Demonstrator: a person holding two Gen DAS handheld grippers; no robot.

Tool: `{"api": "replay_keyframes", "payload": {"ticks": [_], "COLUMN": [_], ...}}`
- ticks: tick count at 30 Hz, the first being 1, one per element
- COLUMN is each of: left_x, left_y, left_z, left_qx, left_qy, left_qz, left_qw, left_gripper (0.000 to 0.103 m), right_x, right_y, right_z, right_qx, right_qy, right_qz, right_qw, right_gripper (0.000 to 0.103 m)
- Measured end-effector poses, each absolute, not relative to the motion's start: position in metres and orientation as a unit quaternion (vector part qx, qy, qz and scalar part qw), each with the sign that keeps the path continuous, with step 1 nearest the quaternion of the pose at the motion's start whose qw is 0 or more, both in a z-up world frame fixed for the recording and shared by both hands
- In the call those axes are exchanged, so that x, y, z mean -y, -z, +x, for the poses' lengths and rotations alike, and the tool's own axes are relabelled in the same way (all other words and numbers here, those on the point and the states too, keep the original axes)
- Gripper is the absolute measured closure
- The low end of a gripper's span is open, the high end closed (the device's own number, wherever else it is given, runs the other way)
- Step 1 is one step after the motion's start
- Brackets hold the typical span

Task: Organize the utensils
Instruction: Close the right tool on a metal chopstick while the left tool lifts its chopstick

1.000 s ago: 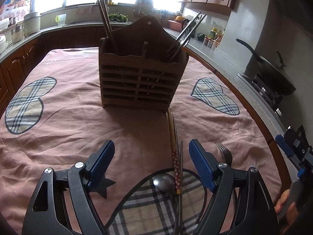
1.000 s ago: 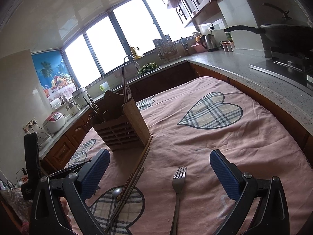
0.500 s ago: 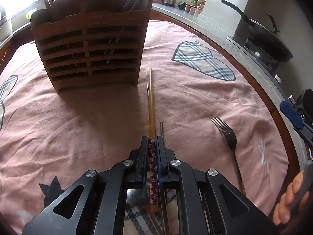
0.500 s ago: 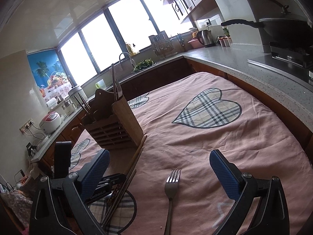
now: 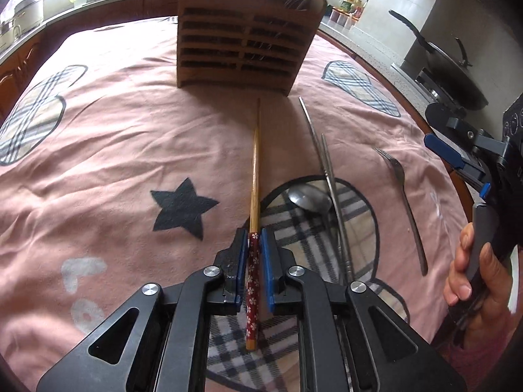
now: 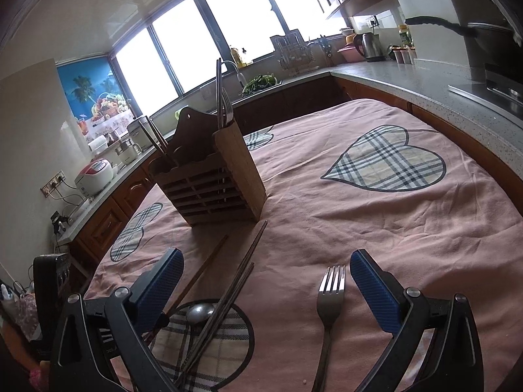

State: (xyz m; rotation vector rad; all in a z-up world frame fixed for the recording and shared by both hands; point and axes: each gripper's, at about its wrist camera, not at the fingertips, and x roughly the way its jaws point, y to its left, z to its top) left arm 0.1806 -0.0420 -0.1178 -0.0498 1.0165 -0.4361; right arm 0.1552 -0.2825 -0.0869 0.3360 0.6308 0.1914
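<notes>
Judging by the wooden utensil holder (image 5: 245,29), already stocked with some cutlery, sorting is partway done. In front of it, the left hand-held gripper (image 5: 252,245) is opening its jaws slightly around a wooden chopstick (image 5: 255,170); metal chopsticks (image 5: 327,170), spoon (image 5: 309,197) and fork (image 6: 328,307) remain, the right hand-held gripper (image 6: 266,290) spread wide over the fork.

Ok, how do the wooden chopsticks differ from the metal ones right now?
The wooden chopsticks sit between the left gripper's opening jaws; the metal chopsticks lie free. Wooden ones are tan with a red flowered end, metal ones plain grey. Metal ones overlap the spoon; wooden ones clear it. Both point toward the holder.
</notes>
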Motion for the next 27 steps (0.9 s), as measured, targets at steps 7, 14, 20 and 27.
{"api": "replay_keyframes", "payload": {"ticks": [7,14,20,27], "left_x": [0.033,0.06,0.083,0.08], "left_y": [0.108,0.101,0.108,0.118], "left_z": [0.205,0.253,0.292,0.304], "left_qx": [-0.464,-0.459,-0.469,-0.477], "left_qy": [0.198,0.204,0.21,0.225], "left_qz": [-0.044,-0.024,0.004,0.023], "left_qw": [0.862,0.864,0.858,0.849], "left_gripper": [0.069,0.069,0.07,0.097], "right_x": [0.265,0.262,0.256,0.242], "right_y": [0.096,0.11,0.123,0.135], "right_z": [0.186,0.225,0.252,0.276], "right_qx": [-0.343,-0.384,-0.413,-0.44], "right_qy": [-0.097,-0.085,-0.084,-0.08], "right_qz": [0.147,0.152,0.142,0.119], "right_qw": [0.923,0.907,0.896,0.886], "right_gripper": [0.02,0.048,0.057,0.066]}}
